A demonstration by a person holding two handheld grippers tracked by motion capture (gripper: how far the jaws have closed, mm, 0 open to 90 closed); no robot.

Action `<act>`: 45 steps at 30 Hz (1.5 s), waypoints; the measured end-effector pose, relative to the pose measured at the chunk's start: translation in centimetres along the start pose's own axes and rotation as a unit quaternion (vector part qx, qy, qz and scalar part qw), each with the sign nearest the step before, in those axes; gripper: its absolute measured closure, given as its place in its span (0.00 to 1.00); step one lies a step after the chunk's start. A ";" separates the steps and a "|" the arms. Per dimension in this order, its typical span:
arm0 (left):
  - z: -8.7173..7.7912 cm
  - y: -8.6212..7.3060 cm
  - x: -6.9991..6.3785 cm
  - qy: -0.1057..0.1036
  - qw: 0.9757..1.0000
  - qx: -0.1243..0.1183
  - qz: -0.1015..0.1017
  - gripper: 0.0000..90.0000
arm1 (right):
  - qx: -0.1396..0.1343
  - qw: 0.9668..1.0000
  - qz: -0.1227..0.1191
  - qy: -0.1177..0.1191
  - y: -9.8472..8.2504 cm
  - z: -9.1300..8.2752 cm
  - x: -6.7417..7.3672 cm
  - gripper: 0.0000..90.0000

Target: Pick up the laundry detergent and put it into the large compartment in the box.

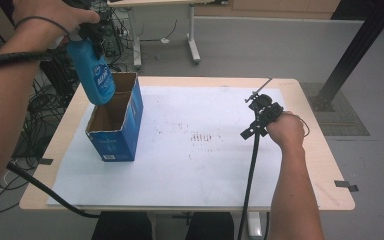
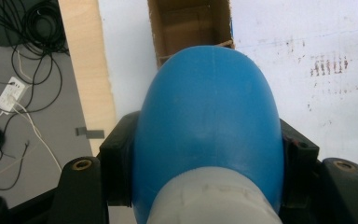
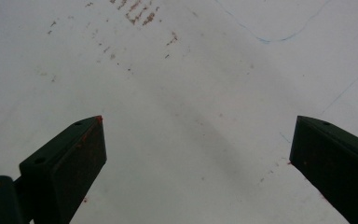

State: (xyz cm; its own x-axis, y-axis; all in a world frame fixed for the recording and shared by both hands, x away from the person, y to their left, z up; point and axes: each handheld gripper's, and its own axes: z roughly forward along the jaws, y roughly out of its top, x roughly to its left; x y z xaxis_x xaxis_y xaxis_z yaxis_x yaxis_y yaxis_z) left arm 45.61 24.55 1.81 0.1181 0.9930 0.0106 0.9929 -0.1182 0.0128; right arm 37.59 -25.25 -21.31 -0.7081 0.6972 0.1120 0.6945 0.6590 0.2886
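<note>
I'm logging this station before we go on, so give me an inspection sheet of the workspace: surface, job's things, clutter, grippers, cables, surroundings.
Surface: white sheet on a wooden table, with brown scuff marks near the middle.
Job's things: blue bottle held base down over the open blue cardboard box.
Clutter: nothing seen.
Grippers: left gripper shut on the bottle; right gripper open above the bare sheet.
Cables: one black cable trails from each gripper.
Surroundings: grey floor, tangled wires left of the table, another table's legs behind.
</note>
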 end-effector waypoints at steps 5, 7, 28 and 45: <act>0.8 0.1 0.1 -0.006 1.000 0.003 -0.001 0.42 | -0.002 1.000 -0.001 -0.001 -0.1 -0.1 0.1 0.04; 1.3 0.2 0.1 -0.006 1.000 0.004 -0.001 0.42 | -0.004 1.000 0.000 -0.001 -0.2 -0.2 0.1 0.04; 6.4 0.4 0.3 -0.004 1.000 0.020 -0.013 0.42 | -0.001 1.000 0.005 -0.003 -0.8 -0.1 0.0 0.04; 10.5 0.4 -0.3 -0.006 0.999 0.041 -0.010 0.42 | 0.011 1.000 -0.001 -0.006 0.0 -0.2 0.3 0.04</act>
State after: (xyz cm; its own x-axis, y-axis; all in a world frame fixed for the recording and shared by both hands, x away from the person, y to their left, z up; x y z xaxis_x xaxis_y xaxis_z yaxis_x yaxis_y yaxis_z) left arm 46.10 24.31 -8.67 0.0976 0.9952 -0.0015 0.9929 -0.0975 -0.0686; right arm 37.32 -25.10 -21.13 -0.7076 0.6993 0.1010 0.6963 0.6658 0.2681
